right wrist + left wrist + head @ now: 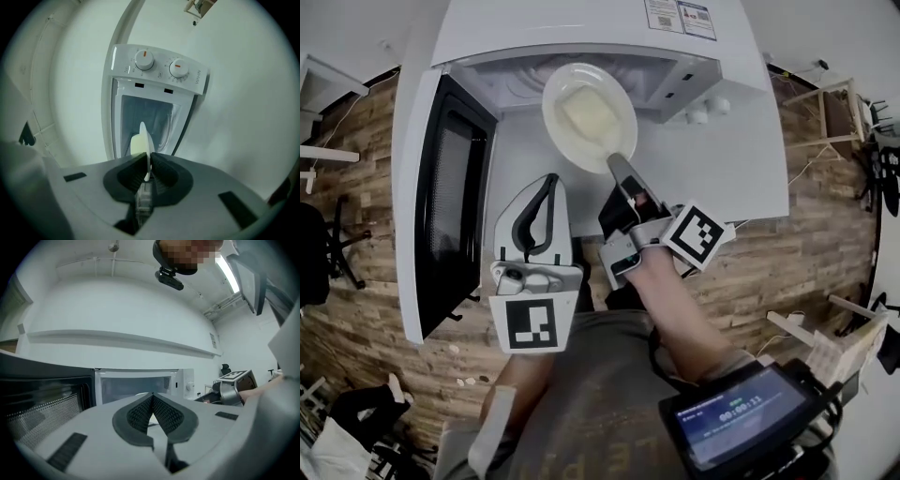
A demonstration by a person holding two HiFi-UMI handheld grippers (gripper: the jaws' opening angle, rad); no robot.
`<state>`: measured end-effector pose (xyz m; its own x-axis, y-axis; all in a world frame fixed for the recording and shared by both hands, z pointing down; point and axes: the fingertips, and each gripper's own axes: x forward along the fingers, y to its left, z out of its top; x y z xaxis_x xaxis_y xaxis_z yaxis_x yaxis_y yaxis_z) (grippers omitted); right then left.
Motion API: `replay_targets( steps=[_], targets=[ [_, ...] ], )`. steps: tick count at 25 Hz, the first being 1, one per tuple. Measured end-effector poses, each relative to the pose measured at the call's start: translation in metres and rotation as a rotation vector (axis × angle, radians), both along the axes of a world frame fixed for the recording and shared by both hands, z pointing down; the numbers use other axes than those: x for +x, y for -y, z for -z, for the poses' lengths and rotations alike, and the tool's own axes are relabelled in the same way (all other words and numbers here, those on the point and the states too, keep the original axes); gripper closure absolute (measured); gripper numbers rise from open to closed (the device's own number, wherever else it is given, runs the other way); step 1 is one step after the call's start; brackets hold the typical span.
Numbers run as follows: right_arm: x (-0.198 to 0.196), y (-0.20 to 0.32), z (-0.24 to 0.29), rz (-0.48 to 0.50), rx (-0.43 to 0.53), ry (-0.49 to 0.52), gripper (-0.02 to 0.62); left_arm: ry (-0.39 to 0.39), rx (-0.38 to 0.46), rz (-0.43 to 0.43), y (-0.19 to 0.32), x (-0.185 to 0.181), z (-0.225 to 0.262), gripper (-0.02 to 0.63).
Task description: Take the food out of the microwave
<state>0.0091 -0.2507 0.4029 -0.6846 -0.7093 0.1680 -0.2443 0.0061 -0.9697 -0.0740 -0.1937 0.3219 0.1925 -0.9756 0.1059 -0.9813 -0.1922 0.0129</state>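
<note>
Head view: the right claw (617, 169) is clamped on the near rim of a white plate (565, 142), which extends beyond its tips at the mouth of the open microwave (581, 23). A pale block of food (587, 111) sits in the plate's middle, just ahead of the claw. The left claw (550, 181) hovers beside it, to its left, jaws together and empty, with the open door (450, 197) further left. Both claws are above the white surface (722, 178).

Left gripper view: the left claw (152, 395) has its pads pressed together with nothing between them. The microwave cavity (136, 384) lies straight ahead, the mesh-windowed door (42, 406) to its left, and the right claw's marker cube (236, 376) off to its right.

Right gripper view: the right claw (148, 174) grips the plate (146, 138) edge-on between its pads. The food (137, 143) lies just past the tips, and the microwave's two dials (144, 60) appear beyond.
</note>
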Motion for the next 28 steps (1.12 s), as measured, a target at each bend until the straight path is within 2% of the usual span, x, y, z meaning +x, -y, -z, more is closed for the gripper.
replay_targets(
  steps=[7, 14, 28],
  targets=[
    [0.035, -0.034, -0.004, 0.063, -0.018, -0.043, 0.561, -0.031, 0.007, 0.069, -0.037, 0.035, 0.003, 0.598],
    [0.067, -0.064, -0.016, 0.093, -0.045, -0.067, 0.56, -0.03, 0.002, 0.085, -0.063, 0.066, -0.001, 0.598],
    [0.098, -0.082, -0.064, 0.069, -0.14, -0.157, 0.554, -0.036, -0.049, 0.103, -0.085, 0.079, -0.026, 0.598]
  ],
)
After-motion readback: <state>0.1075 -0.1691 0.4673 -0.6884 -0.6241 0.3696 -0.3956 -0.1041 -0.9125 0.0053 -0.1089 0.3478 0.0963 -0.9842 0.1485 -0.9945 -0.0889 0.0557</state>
